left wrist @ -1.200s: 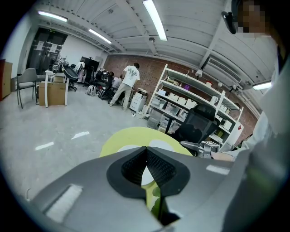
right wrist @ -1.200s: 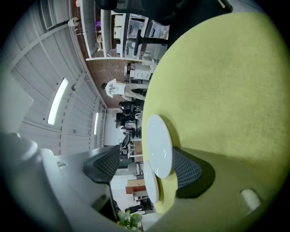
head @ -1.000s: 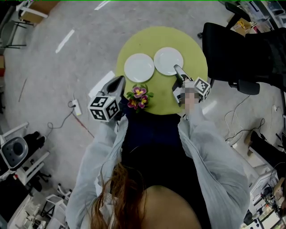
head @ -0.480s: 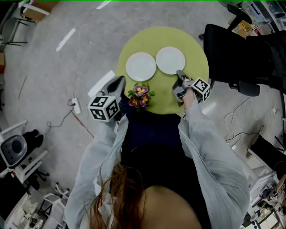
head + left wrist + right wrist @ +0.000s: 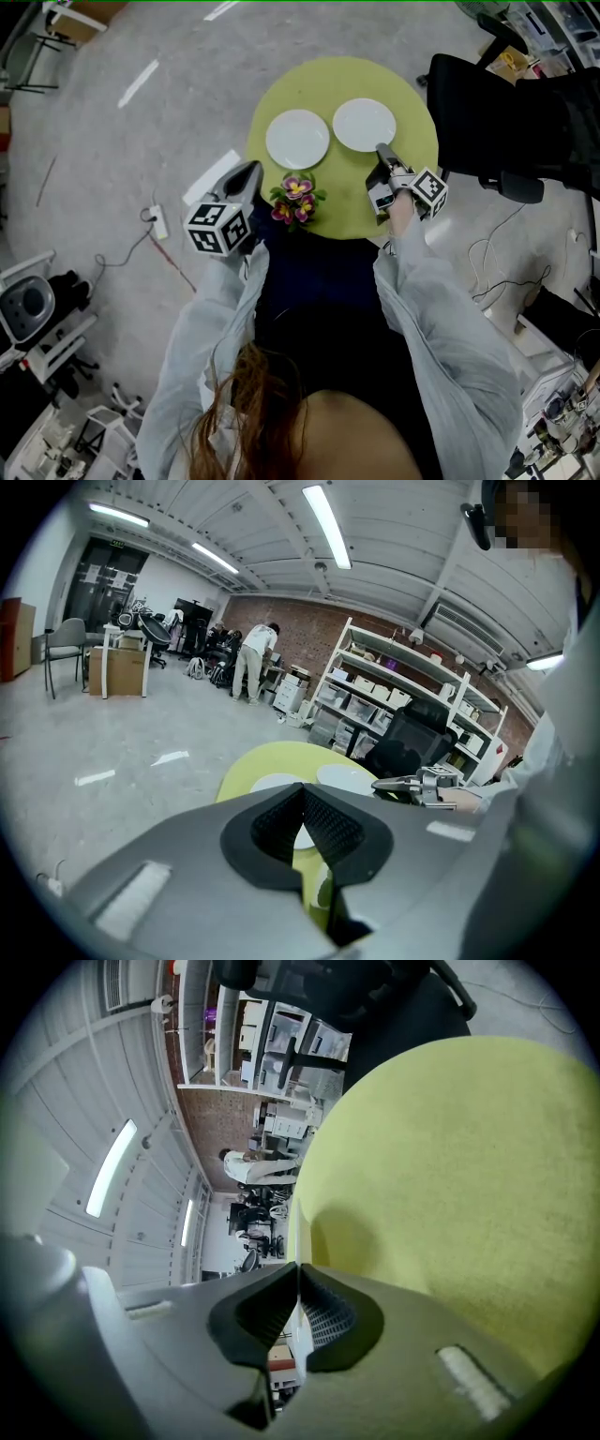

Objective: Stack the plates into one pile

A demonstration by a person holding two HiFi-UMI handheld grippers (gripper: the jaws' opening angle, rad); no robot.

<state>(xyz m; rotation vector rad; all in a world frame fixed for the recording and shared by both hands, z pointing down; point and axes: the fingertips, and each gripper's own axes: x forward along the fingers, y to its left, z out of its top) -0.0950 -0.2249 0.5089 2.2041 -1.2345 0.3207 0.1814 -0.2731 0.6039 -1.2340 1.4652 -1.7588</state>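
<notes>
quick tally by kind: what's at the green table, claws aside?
white plate: 2
flower bunch: 1
total: 3

A lab workshop: shelves (image 5: 394, 682) of bins along a brick wall (image 5: 300, 630), strip lights (image 5: 326, 525) overhead, bare concrete floor (image 5: 112, 141) (cables (image 5: 131, 258) trailing), an office chair (image 5: 506, 103).
</notes>
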